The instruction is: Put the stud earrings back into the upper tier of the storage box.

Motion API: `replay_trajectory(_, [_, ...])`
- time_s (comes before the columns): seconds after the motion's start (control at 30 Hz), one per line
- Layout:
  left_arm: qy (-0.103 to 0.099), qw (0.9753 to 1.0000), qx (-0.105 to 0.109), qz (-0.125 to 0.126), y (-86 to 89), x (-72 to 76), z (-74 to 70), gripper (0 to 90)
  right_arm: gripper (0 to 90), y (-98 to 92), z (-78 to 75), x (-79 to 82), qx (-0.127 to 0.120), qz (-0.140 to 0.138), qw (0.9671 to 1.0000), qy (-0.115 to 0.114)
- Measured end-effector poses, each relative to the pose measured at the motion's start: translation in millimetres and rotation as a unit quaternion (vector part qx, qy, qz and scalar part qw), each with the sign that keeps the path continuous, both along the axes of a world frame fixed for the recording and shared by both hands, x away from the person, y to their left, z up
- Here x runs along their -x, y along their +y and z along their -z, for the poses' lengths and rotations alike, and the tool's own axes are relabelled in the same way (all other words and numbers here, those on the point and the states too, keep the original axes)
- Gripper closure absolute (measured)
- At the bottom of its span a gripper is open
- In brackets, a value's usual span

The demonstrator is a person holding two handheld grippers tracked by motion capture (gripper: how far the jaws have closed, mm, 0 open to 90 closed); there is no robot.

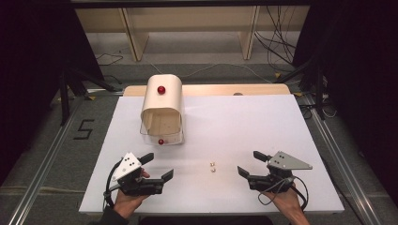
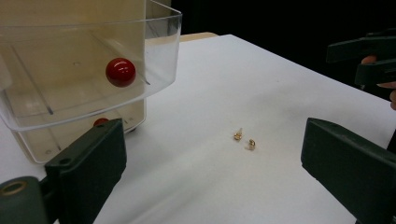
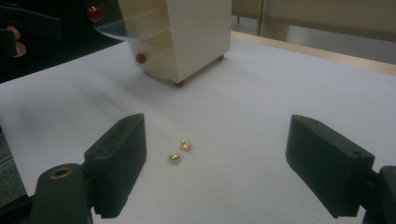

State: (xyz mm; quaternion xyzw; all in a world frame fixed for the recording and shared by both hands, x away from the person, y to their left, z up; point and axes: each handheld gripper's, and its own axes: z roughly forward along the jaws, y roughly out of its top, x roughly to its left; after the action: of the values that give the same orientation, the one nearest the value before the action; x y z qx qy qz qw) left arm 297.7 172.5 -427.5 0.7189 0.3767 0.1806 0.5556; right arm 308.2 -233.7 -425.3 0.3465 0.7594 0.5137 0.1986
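Note:
Two small gold earrings [image 1: 213, 167] lie close together on the white table [image 1: 244, 122], between my two grippers; they also show as earrings [image 2: 244, 139] and earrings [image 3: 180, 151]. A cream jewellery box [image 1: 162, 96] stands at the back left, its clear drawer [image 1: 161, 136] with a red knob [image 1: 161, 141] pulled out; the drawer [image 2: 88, 79] looks empty. My left gripper [image 1: 157, 166] is open, left of the earrings. My right gripper [image 1: 251, 164] is open, right of them. Neither holds anything.
A wooden board edge [image 1: 234, 89] runs along the table's far side. Beyond it stand wooden frame legs [image 1: 133, 37] and loose cables [image 1: 277, 42] on the floor. Metal rails [image 1: 42, 164] flank the table.

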Motion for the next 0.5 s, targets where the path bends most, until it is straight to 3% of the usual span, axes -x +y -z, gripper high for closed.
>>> replay_trajectory(0.33, [0.0, 1.0, 0.002, -0.001, 0.5, 0.0, -0.5, 6.4, 22.1, 2.1, -1.4, -4.2, 0.003, -0.006, 1.0, 0.002])
replay_trajectory(0.5, [0.001, 1.0, 0.002, -0.001, 0.4, 0.0, -0.5, 6.4, 22.5, 6.9, -2.4, -9.8, 0.024, -0.023, 0.9993, 0.018])
